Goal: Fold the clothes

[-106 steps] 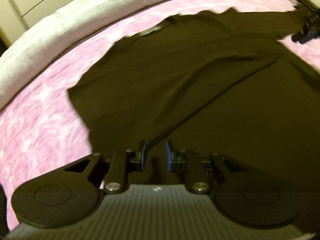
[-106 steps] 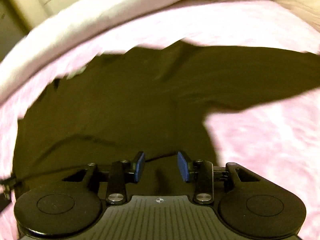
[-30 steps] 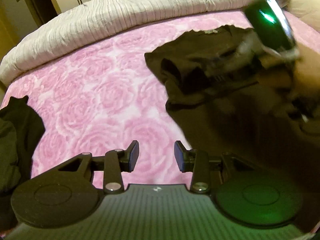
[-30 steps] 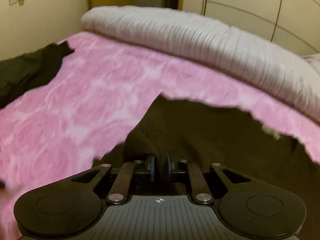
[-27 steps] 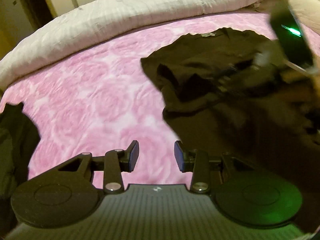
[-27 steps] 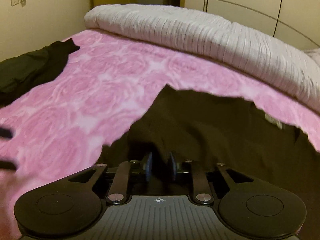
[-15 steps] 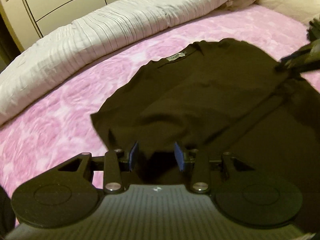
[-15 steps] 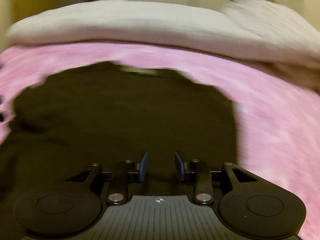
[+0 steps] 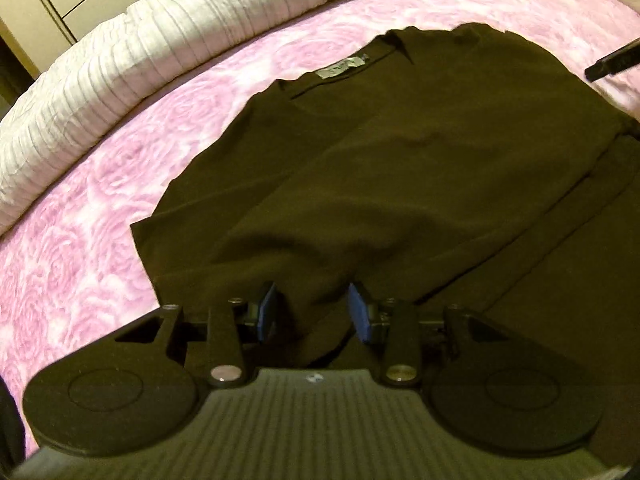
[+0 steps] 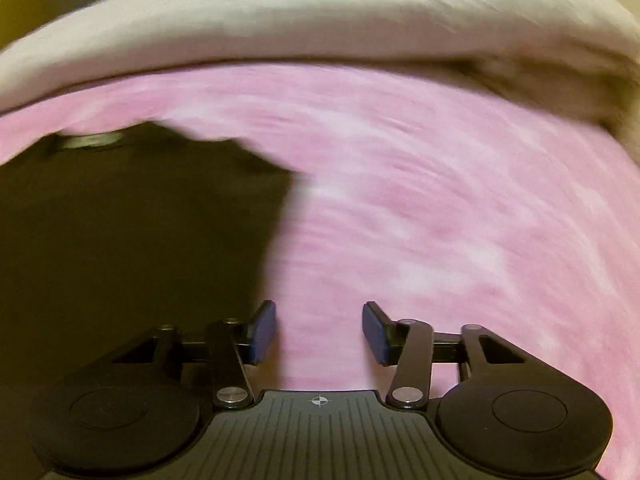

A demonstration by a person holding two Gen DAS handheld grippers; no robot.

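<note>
- Dark brown-black cloth: a shirt is seen spread on the pink rose-patterned bedspread, collar end toward the rolled white duvet, a pale neck label visible at the collar.
- One side of the shirt is laid over the body, so a long straight edge runs diagonally across the right of the left wrist view.
- Left gripper: blue pads held apart, with a raised ridge of shirt cloth lying between them; no clamp on the cloth is seen.
- Compared with half a second ago, the left view is little altered; the shirt is slightly nearer and the fabric is bunched more plainly between the pads.
- Right gripper: pads spread wide with nothing between them, over bare pink bedspread just beside the shirt's right edge.
- Half a second ago those pads were closer together and over the dark cloth; now the shirt is shifted to the left of that view.
- One second ago the right pads were pressed together on a fold of cloth; that hold is released.
- Right wrist view is smeared by motion; duvet detail cannot be made out.
- A dark object, blurred, is noted at the far right edge of the left view; it cannot be identified.
</note>
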